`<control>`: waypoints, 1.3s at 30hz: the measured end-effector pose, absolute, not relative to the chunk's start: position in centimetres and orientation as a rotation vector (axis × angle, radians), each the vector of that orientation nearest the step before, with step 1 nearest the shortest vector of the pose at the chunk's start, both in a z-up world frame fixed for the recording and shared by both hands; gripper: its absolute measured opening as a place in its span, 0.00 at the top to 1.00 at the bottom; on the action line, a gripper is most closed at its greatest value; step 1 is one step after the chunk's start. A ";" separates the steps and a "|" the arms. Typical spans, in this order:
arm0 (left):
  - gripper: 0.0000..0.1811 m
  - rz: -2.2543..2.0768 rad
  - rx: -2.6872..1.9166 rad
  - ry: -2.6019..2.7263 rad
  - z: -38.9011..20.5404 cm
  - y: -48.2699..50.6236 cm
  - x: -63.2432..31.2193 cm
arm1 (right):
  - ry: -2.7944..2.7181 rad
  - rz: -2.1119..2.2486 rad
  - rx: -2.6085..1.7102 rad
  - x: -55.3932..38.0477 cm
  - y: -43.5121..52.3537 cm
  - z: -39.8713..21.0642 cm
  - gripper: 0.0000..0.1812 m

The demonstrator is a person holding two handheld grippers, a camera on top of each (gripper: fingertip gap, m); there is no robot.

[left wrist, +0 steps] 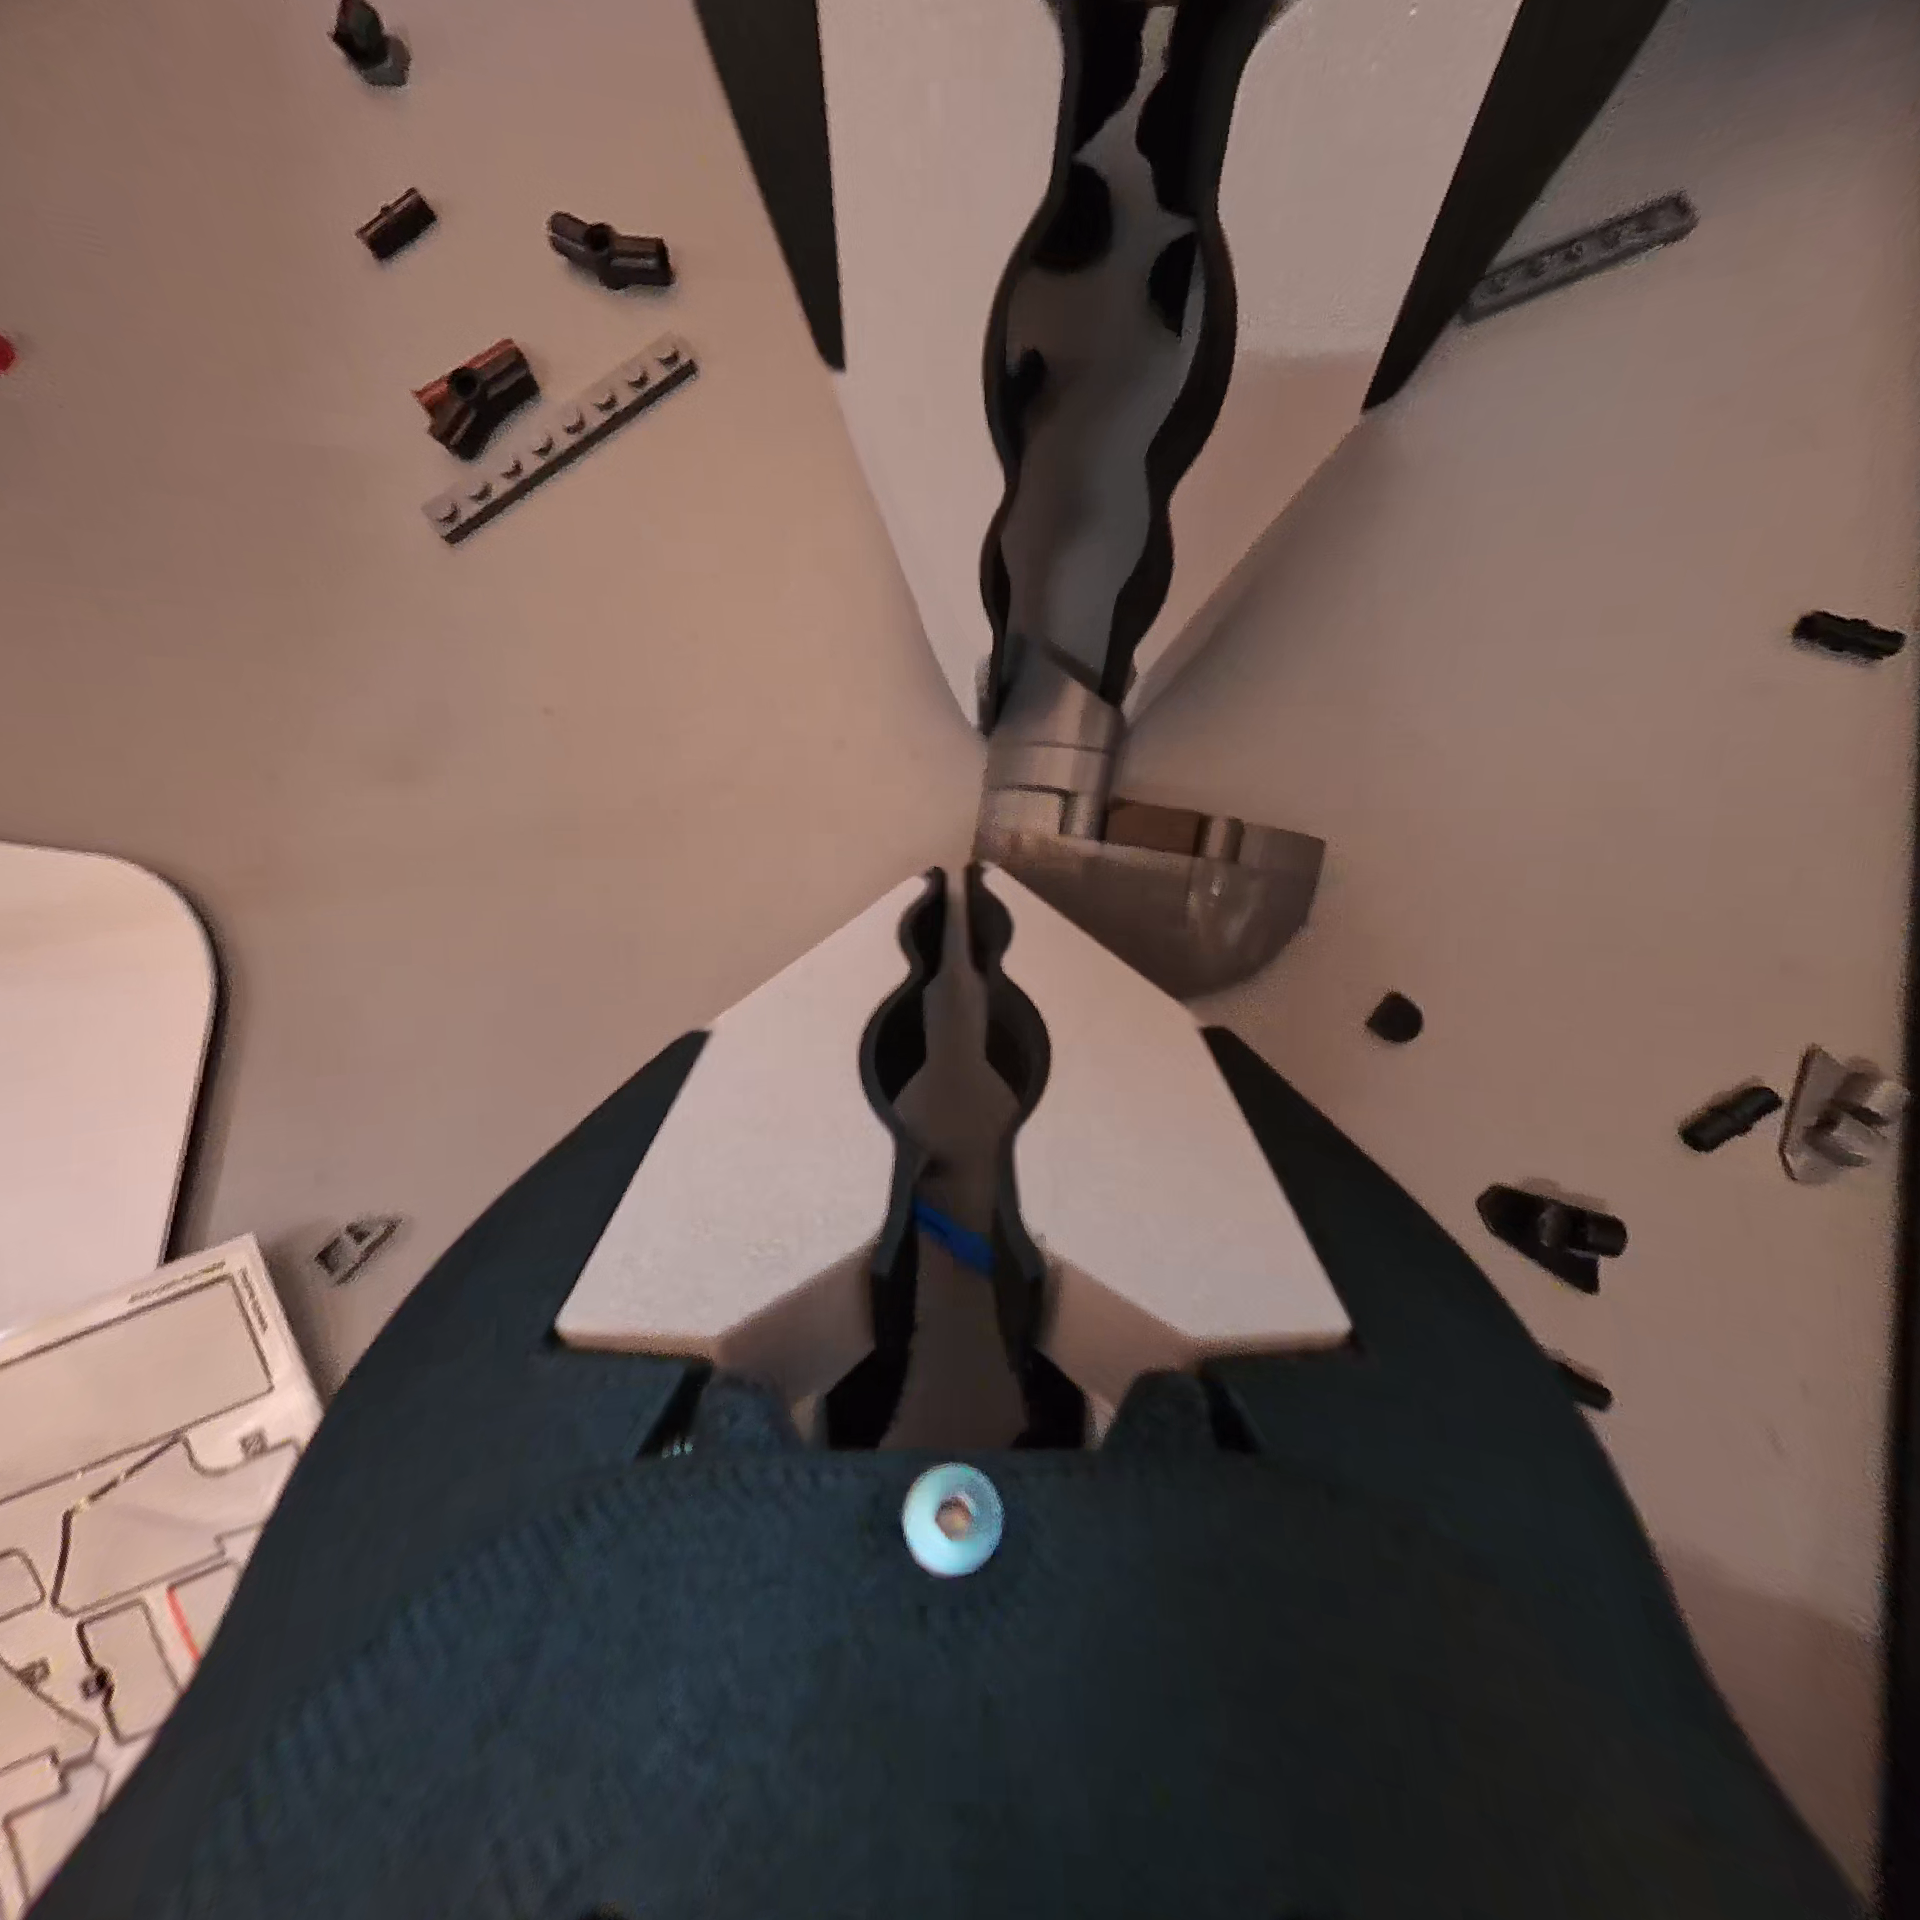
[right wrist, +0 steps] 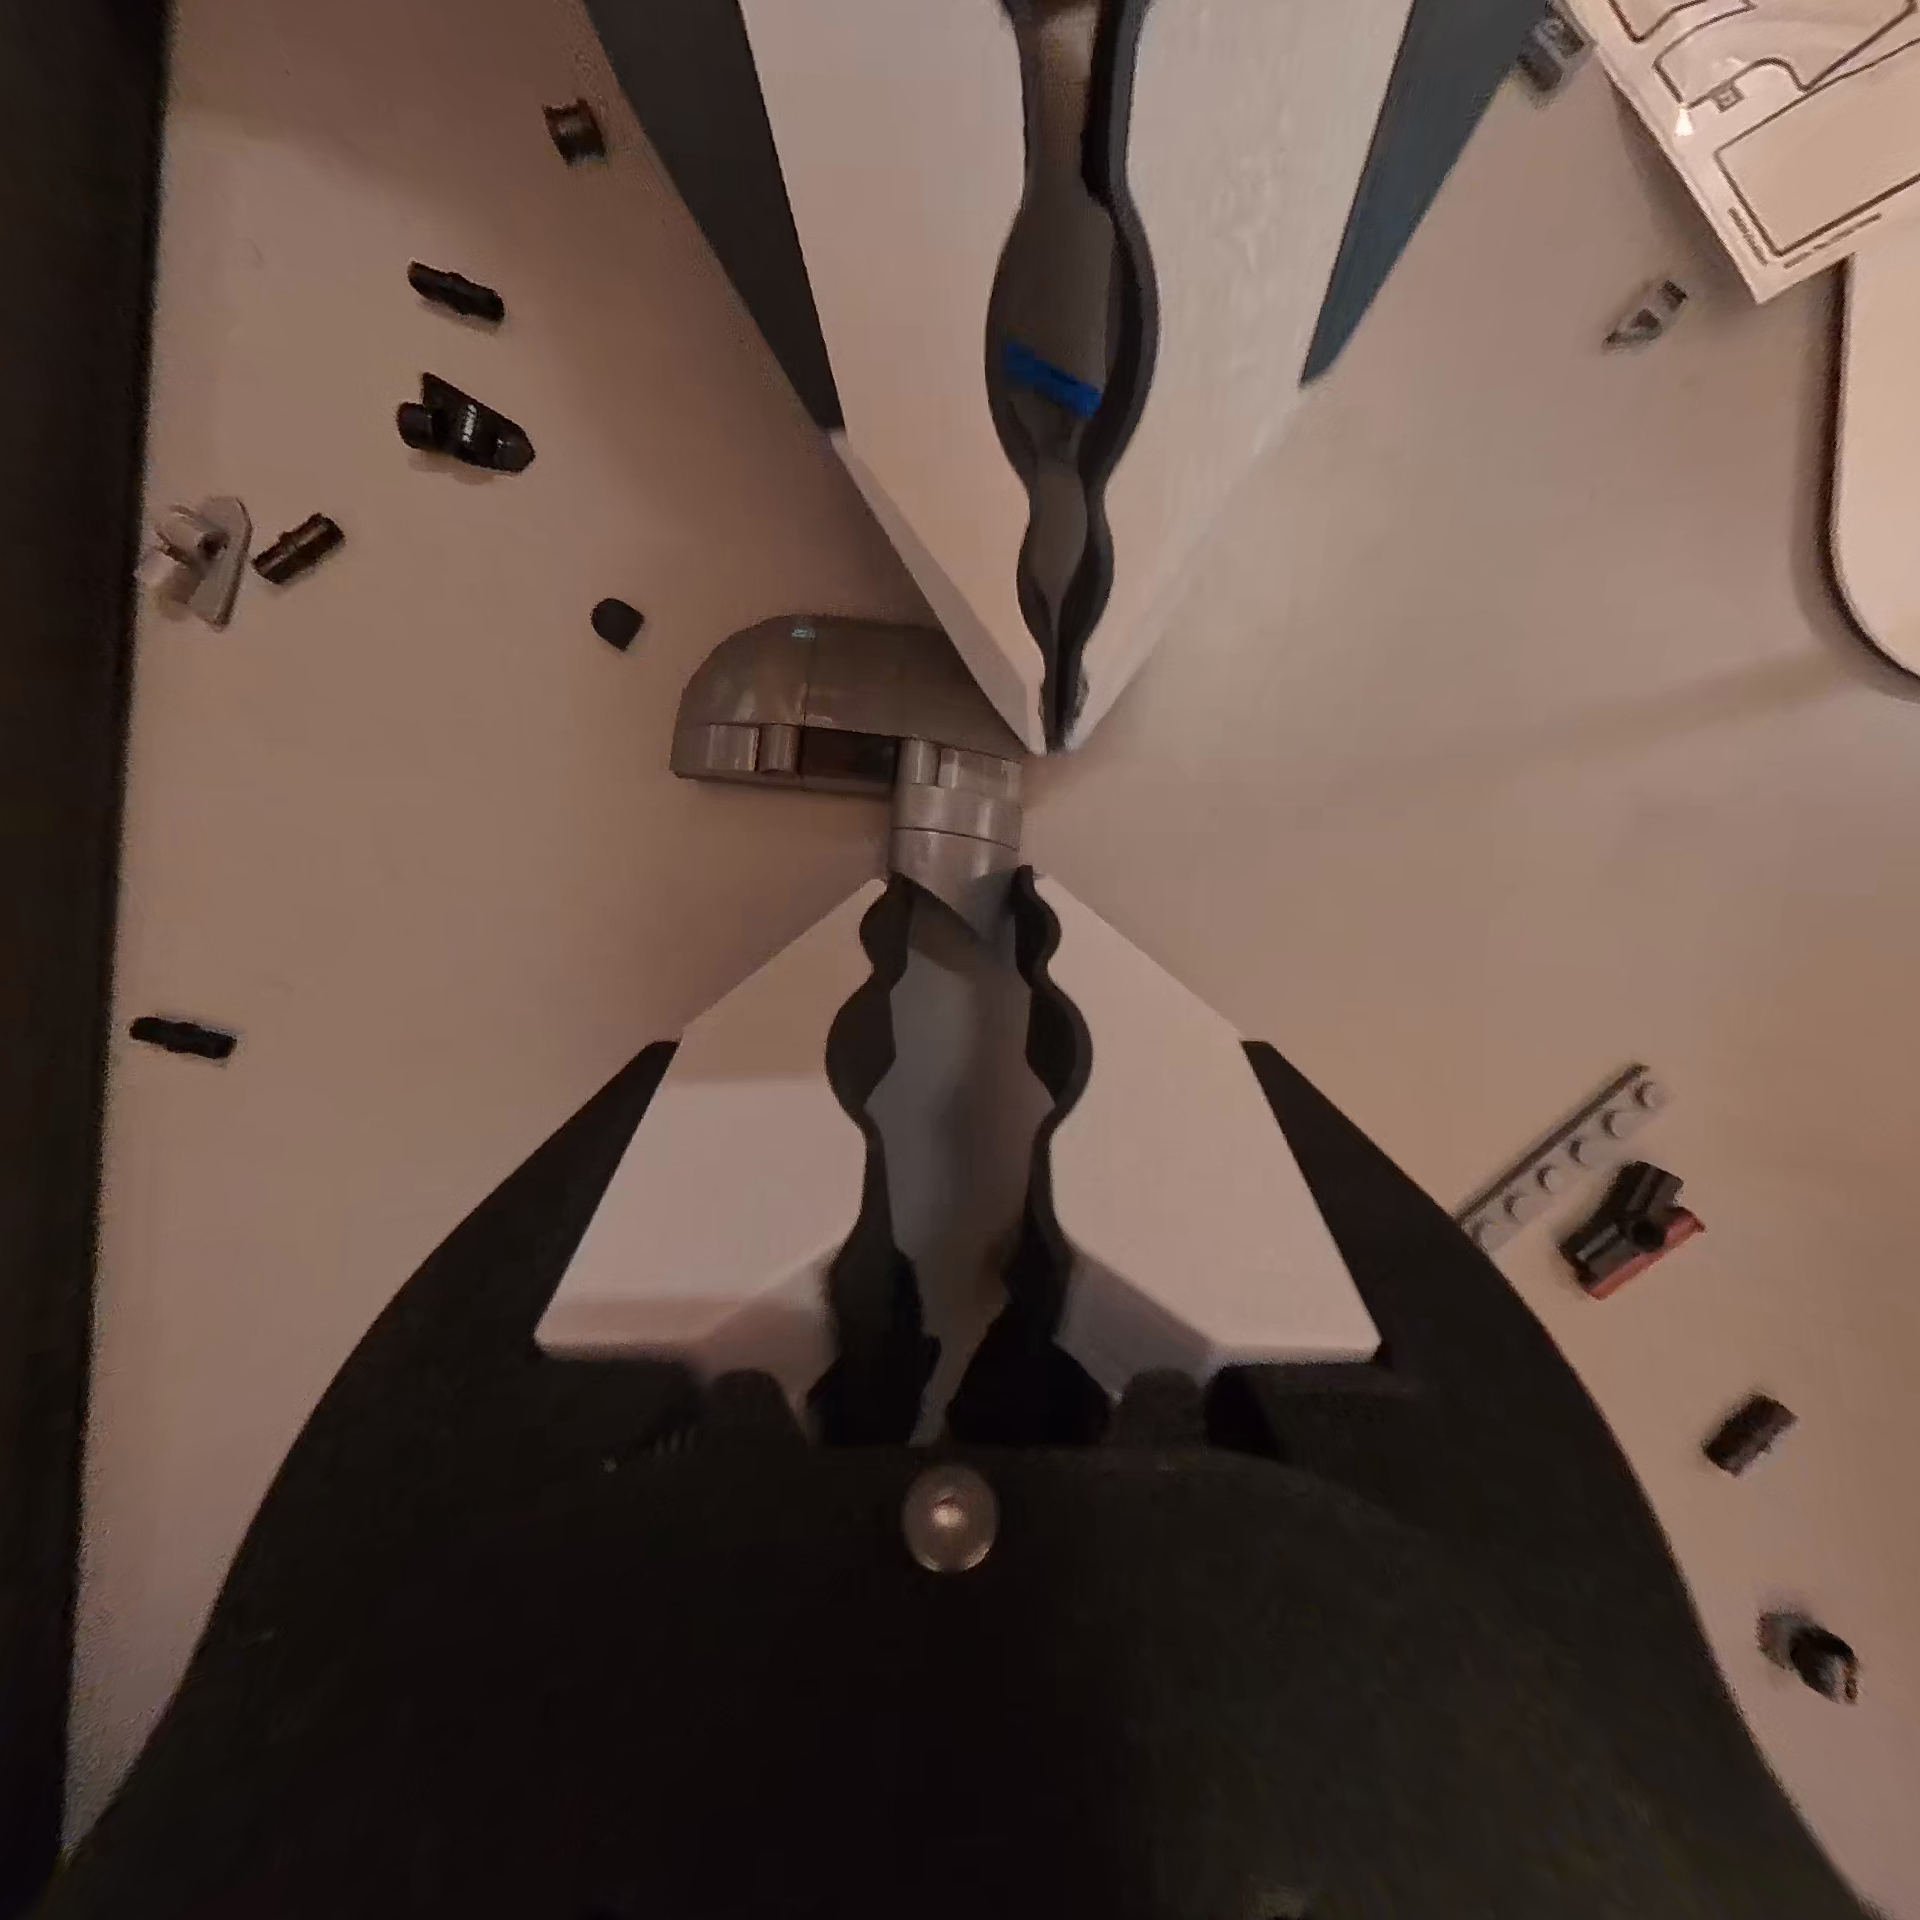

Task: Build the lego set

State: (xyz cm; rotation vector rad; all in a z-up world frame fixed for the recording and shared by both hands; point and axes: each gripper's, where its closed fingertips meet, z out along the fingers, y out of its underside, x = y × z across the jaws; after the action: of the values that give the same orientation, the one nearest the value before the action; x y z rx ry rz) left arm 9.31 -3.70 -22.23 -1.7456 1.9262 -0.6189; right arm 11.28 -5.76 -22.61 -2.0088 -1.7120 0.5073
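My right gripper (right wrist: 956,883) pinches the grey assembly (right wrist: 831,727) steady, while my left gripper (left wrist: 956,873) (jaws shut, apparently empty) presses against it.

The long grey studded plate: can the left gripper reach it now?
Probably not at once: the left gripper is nose to nose with the right gripper at the grey assembly. The long grey studded plate lies unobstructed aside.

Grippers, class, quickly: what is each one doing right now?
Left gripper: shut, tips together beside the grey lego assembly, holding nothing visible.
Right gripper: shut on the grey lego assembly's stem.
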 end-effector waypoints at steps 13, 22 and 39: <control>1.00 -0.653 -1.761 1.940 -22.3 -4.1 8.6 | -1.688 0.427 -1.995 12.1 -4.7 -22.6 0.94; 0.94 -0.648 -1.783 1.974 -22.6 -4.6 8.4 | -1.693 0.436 -1.999 12.0 -4.9 -22.6 0.92; 0.67 -0.630 -1.655 2.102 -22.8 -7.0 9.4 | -1.721 0.570 -2.028 11.5 -6.4 -22.5 0.88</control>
State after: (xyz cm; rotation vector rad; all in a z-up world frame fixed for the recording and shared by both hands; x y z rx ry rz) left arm 9.38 -6.95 -22.79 -1.6555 2.1024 -0.6300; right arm 11.50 -6.37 -22.49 -2.0275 -1.7214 0.5701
